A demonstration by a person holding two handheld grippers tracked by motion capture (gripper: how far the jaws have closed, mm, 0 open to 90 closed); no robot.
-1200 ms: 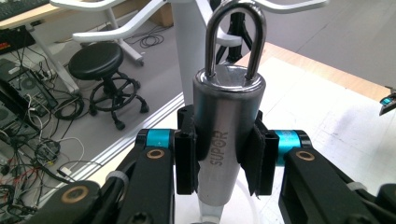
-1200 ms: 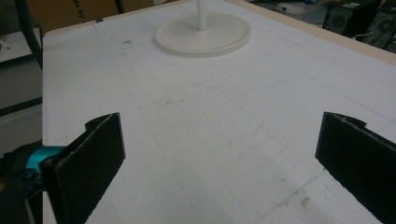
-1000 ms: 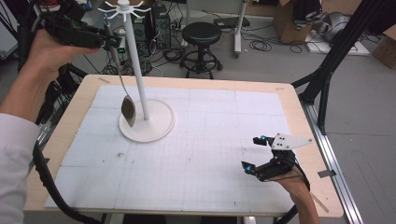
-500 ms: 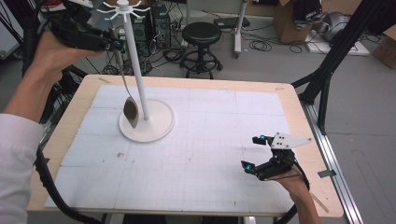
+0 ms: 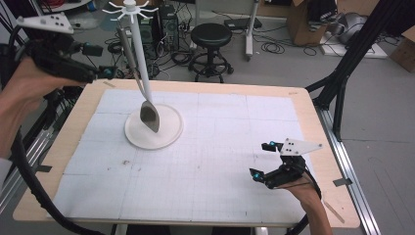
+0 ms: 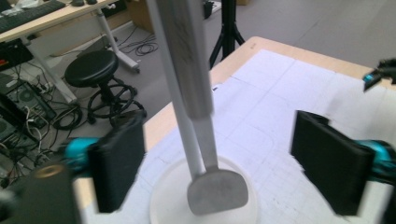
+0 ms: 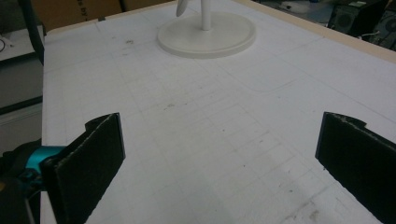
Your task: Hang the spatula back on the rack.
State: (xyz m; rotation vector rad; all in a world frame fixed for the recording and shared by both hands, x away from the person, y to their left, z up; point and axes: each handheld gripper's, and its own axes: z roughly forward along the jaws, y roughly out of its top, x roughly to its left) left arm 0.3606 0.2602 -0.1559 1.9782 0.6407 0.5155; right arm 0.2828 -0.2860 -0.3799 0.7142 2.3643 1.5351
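Observation:
A white rack (image 5: 141,63) with hooks at its top stands on a round base (image 5: 169,131) at the table's back left. A metal spatula (image 5: 149,116) hangs from one hook, blade down over the base. My left gripper (image 5: 101,61) is held in the air to the left of the pole, open and apart from the spatula. In the left gripper view the spatula (image 6: 217,191) and the pole (image 6: 180,112) stand ahead of my open jaws. My right gripper (image 5: 262,160) rests open near the table's front right, with nothing in it. The base (image 7: 208,39) lies far ahead of it.
A white gridded mat (image 5: 220,161) covers the wooden table (image 5: 313,127). Behind the table there is a black stool (image 5: 210,36), cables and computer cases on the floor. A black frame leg (image 5: 342,78) stands at the right.
My left gripper has drawn down and to the left, away from the rack's top. The spatula's blade has swung a little to the right. The right gripper has not moved.

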